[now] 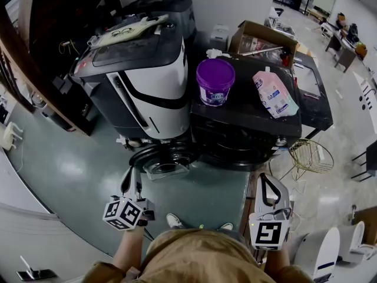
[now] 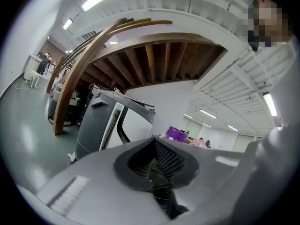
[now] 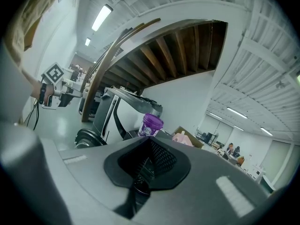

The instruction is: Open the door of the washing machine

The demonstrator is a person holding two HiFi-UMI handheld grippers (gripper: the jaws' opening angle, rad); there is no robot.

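Workshop floor (image 1: 70, 170): left hand-held gripper (image 1: 132, 175) and right hand-held gripper (image 1: 268, 181), both pressed together and empty, face round black glass-centred washer door (image 1: 160, 160), seemingly ajar; stiff, hinged, best taken at its rim.

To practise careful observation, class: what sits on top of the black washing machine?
A lidded purple tub and a flat-lying pink pouch rest on the washing machine. The lid hides the tub's contents, and both cover the surface beneath them.
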